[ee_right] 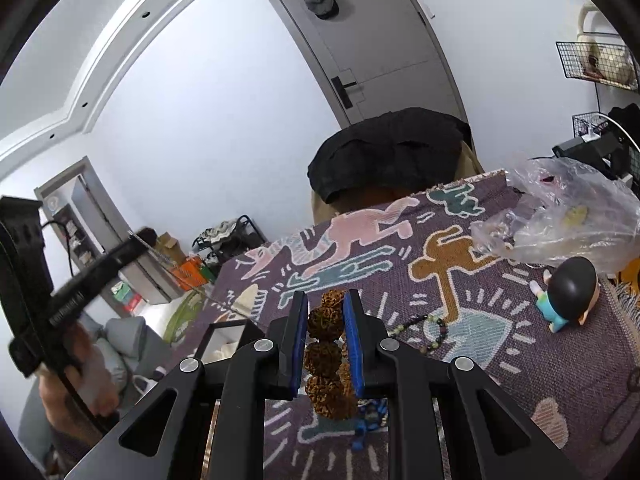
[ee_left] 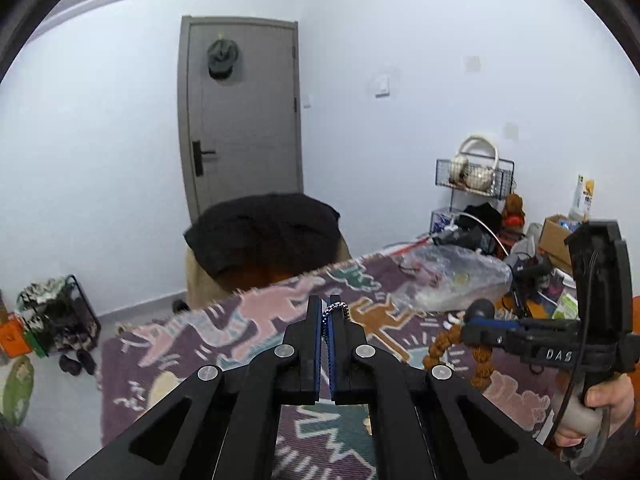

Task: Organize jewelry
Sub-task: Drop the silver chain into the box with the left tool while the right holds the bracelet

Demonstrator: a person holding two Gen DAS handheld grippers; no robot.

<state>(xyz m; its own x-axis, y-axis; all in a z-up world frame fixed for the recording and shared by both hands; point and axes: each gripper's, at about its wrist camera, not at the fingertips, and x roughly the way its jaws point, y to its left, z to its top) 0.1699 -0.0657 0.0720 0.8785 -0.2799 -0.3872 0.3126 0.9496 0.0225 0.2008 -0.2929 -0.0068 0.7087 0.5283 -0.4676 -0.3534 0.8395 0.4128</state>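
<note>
Through the left wrist camera we saw our left gripper (ee_left: 328,312) pinched almost completely together on a thin black-and-white braided cord (ee_left: 335,309), which looped out just past the fingertips above the patterned rug (ee_left: 260,320). That cord showed only in this view. The same view caught our right gripper (ee_left: 482,312) from the side, its handle held in our right hand (ee_left: 600,408), with a string of rough brown beads (ee_left: 444,344) hanging from it in a loop down toward the rug.

The right wrist camera gave what the left one could not: the brown beads (ee_right: 326,344) up close, large, knobbly and walnut-like in texture, stacked in a column between the blue-padded fingers (ee_right: 352,336). Our right gripper (ee_right: 325,300) was partly closed, the pads pressing the beads from either side. Beneath them a small blue object (ee_right: 370,420) lay on the rug; we could not tell what it was. Only this view showed a second bracelet (ee_right: 422,330) of small dark and pale green beads lying flat on the rug just right of the gripper, and, well apart from it, a dark-haired figurine (ee_right: 568,296) in blue lying beside a crumpled clear plastic bag (ee_right: 560,224). Our left gripper (ee_right: 136,242) appeared at the left edge, blurred, its grip unreadable there.
</note>
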